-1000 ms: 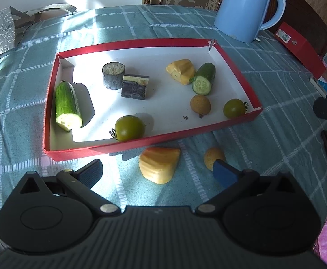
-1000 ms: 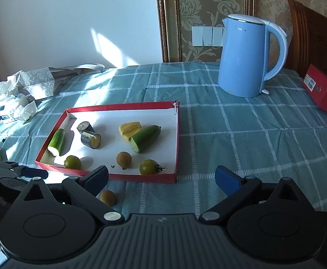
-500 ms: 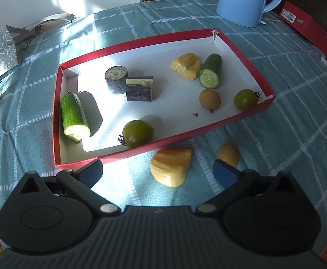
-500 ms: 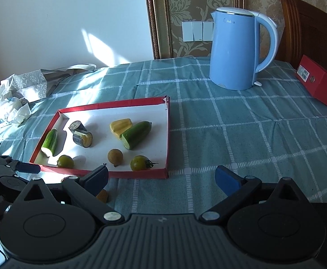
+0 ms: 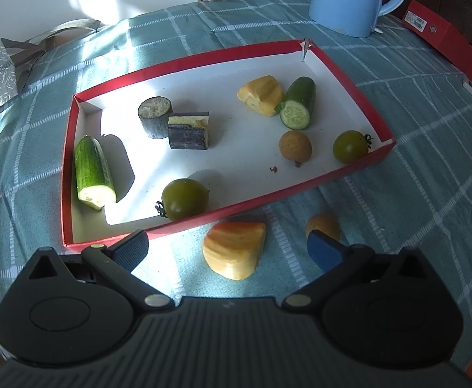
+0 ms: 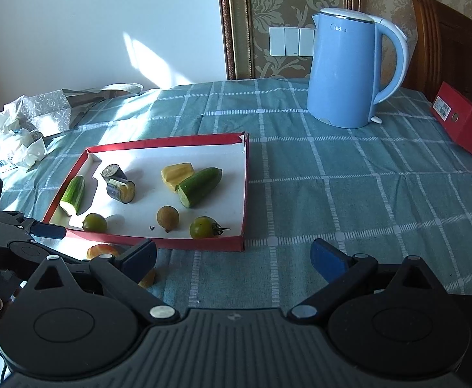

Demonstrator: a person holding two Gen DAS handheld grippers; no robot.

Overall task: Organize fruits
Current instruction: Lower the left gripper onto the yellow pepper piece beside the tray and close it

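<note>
Here, yellow wedge between left gripper fingers

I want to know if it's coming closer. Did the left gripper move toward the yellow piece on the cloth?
Yes. The left gripper moved forward toward the yellow piece, judged against the red tray.

My left claw hangs wide open over the checked cloth, its blue pads either side of a yellow pepper chunk lying just outside the red tray. A small brown fruit sits by my right pad. Inside the tray I see cucumber pieces, aubergine chunks, two green tomatoes and another brown fruit.
</note>
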